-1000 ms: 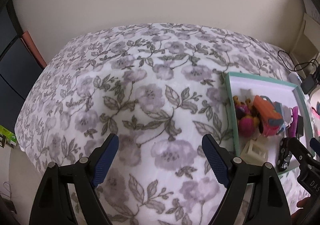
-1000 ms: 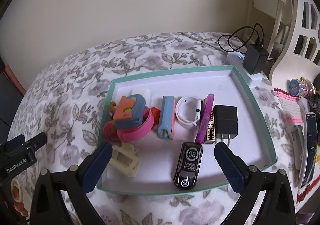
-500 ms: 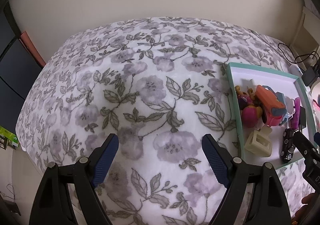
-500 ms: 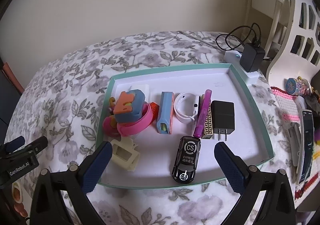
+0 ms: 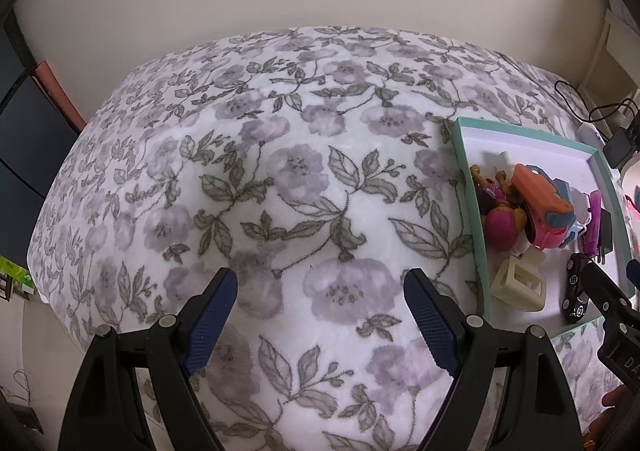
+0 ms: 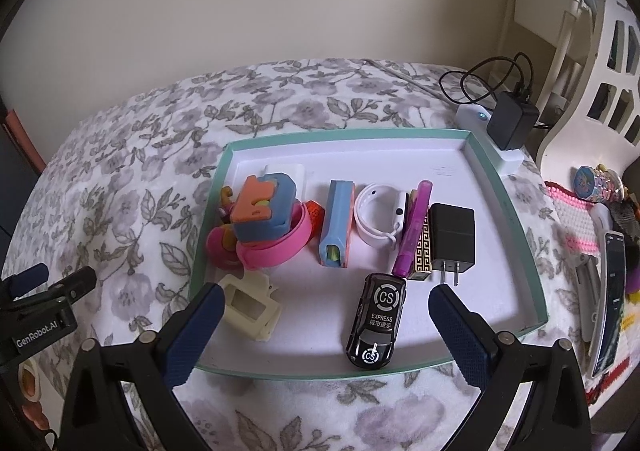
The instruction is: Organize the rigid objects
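Both your claws hang spread wide and empty, your left gripper (image 5: pixel 320 307) over bare floral blanket (image 5: pixel 280 171) against a cream wall, your right gripper (image 6: pixel 322 321) above the teal-rimmed tray (image 6: pixel 516 219) on that blanket, where the black toy car (image 6: pixel 376 321) lies between its fingers, untouched.

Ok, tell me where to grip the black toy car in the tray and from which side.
Probably grip the black toy car across its two long sides at mid-body, coming from above with the right tool. It lies flat on its wheels, narrow across, with bare tray floor on both sides.
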The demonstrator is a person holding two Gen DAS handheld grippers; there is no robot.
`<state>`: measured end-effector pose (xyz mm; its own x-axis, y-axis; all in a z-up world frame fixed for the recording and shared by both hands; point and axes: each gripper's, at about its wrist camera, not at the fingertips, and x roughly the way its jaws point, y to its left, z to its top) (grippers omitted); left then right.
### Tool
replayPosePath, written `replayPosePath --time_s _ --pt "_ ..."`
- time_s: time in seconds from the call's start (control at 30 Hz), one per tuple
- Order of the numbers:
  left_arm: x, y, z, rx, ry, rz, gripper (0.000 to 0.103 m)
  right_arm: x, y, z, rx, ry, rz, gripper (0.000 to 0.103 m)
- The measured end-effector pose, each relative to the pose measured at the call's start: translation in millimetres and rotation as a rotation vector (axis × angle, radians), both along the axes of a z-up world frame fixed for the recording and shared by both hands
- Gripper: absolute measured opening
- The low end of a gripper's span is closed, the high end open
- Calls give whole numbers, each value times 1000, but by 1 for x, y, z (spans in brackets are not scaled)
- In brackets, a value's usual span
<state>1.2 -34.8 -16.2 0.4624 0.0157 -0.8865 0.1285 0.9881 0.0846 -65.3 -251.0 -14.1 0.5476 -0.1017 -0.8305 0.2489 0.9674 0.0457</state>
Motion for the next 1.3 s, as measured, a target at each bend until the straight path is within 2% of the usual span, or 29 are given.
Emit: replayPosePath --time_s 1.3 --pt "1 1 -3 13 7 -5 86 4 2 -8 -7 33 25 103"
